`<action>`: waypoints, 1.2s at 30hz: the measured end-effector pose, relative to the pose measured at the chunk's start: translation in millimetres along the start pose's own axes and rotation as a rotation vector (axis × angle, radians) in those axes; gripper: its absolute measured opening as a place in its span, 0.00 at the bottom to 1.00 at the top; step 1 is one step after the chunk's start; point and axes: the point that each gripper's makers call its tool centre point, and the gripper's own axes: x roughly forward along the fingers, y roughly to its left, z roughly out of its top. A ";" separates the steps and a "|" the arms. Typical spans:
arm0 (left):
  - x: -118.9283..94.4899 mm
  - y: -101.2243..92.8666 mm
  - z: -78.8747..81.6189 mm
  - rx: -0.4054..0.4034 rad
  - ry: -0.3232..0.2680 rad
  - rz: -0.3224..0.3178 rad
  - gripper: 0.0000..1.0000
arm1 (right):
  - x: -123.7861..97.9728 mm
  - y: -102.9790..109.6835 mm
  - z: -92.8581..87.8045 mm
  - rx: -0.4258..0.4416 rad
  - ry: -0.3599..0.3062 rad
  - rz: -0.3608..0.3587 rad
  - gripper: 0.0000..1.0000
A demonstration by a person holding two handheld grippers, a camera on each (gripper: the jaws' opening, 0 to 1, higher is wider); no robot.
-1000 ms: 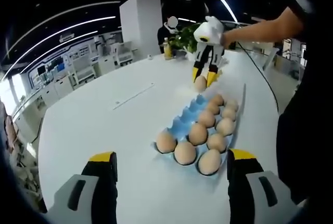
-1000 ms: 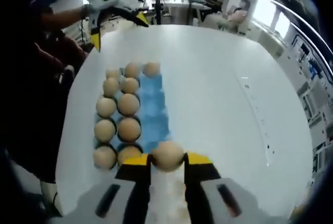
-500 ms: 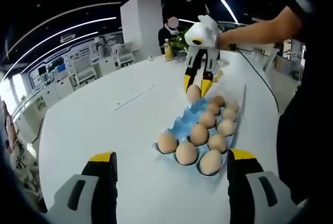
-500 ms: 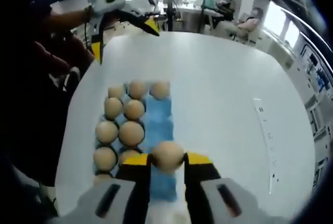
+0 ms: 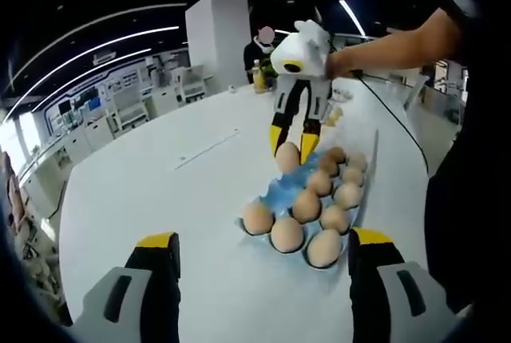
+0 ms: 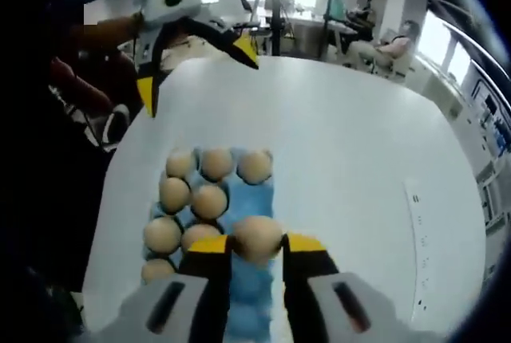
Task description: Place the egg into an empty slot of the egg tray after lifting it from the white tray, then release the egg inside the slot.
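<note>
Right claw [image 6: 256,245] grips egg [image 6: 256,237] over blue egg tray [image 6: 251,279], part-filled w/ eggs.

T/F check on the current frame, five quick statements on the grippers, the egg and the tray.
1. The right gripper is shut on an egg. True.
2. The left gripper holds an egg. False: its jaws stand wide apart with nothing between them.
3. The held egg is above the blue egg tray. True: blue slots show right below it.
4. The egg tray is full. False: the blue column under the held egg has bare slots.
5. The egg tray sits on a wooden floor. False: it rests on a white table.
</note>
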 end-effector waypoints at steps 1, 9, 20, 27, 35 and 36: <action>-0.2 0.7 -0.1 0.000 -0.001 0.002 0.88 | 1.4 0.4 1.7 -0.001 -0.003 0.004 0.24; -1.2 3.0 -2.8 -0.009 0.000 0.007 0.88 | 17.6 4.3 12.9 -0.026 -0.002 0.029 0.24; -0.5 3.1 -5.2 -0.015 0.002 0.006 0.88 | 33.6 3.7 19.7 -0.030 -0.003 0.046 0.24; -2.5 4.6 -6.0 -0.018 0.004 0.009 0.88 | 42.3 3.1 18.3 -0.013 0.007 0.064 0.24; -2.8 0.6 -6.1 -0.018 0.009 0.013 0.88 | 49.9 4.5 11.9 0.002 0.031 0.082 0.24; -2.3 -0.9 -5.3 -0.020 0.009 0.012 0.88 | 51.2 4.0 10.9 -0.006 0.037 0.078 0.24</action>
